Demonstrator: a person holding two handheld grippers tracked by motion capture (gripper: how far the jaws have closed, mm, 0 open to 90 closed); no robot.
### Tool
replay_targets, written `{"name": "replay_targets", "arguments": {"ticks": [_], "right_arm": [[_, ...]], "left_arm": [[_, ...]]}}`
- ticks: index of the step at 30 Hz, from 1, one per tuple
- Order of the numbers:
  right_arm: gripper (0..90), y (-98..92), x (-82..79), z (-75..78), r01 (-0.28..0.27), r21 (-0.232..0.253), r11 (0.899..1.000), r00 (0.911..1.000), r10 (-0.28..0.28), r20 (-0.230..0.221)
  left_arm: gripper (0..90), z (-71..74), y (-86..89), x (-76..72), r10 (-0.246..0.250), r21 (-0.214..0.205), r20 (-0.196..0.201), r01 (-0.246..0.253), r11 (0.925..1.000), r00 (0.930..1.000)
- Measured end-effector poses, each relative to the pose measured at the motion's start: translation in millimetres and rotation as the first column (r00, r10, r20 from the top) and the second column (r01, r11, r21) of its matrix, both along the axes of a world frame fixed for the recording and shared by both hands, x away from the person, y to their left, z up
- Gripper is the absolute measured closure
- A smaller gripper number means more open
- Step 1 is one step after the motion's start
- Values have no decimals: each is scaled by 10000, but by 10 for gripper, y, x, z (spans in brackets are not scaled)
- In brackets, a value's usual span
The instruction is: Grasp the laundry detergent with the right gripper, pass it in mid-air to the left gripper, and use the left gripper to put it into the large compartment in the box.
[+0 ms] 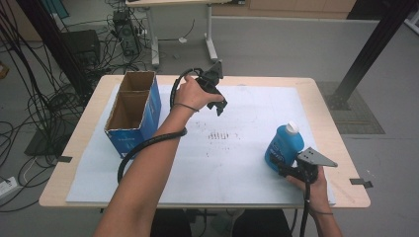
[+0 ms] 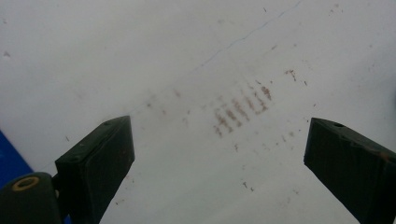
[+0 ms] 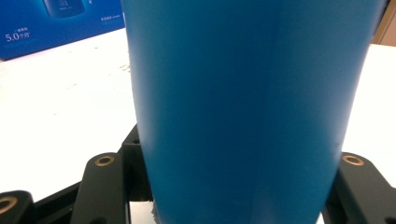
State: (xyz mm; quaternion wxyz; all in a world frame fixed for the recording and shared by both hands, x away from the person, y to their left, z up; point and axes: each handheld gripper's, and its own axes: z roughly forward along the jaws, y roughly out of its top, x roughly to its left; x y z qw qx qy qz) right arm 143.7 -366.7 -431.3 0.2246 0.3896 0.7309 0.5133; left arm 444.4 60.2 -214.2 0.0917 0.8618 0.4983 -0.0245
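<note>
progress: early, bottle gripped but not lifted | right gripper (image 1: 285, 167): clamped on the blue bottle (image 1: 283, 144), which stands upright between its jaws on the white mat (image 1: 237, 168) | left gripper (image 1: 218, 101): wide, empty, above bare mat, beside open box (image 1: 133, 111) | left: carry bottle, likely to box

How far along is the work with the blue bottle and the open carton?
Done: the right gripper has its fingers shut on the blue bottle, which stands upright on the white mat. In hand: that grasp; the left gripper hangs open above the mat. Left: probably moving the bottle to the blue carton.
</note>
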Motion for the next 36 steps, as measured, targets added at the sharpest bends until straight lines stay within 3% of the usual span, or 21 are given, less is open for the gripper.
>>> {"name": "replay_targets", "arguments": {"ticks": [36], "right_arm": [[403, 0, -8, -14, 8, -9, 10000, 10000, -8, 88]], "left_arm": [[90, -29, 31, -7, 62, 18, 8, -62, 10000, 10000]]}}
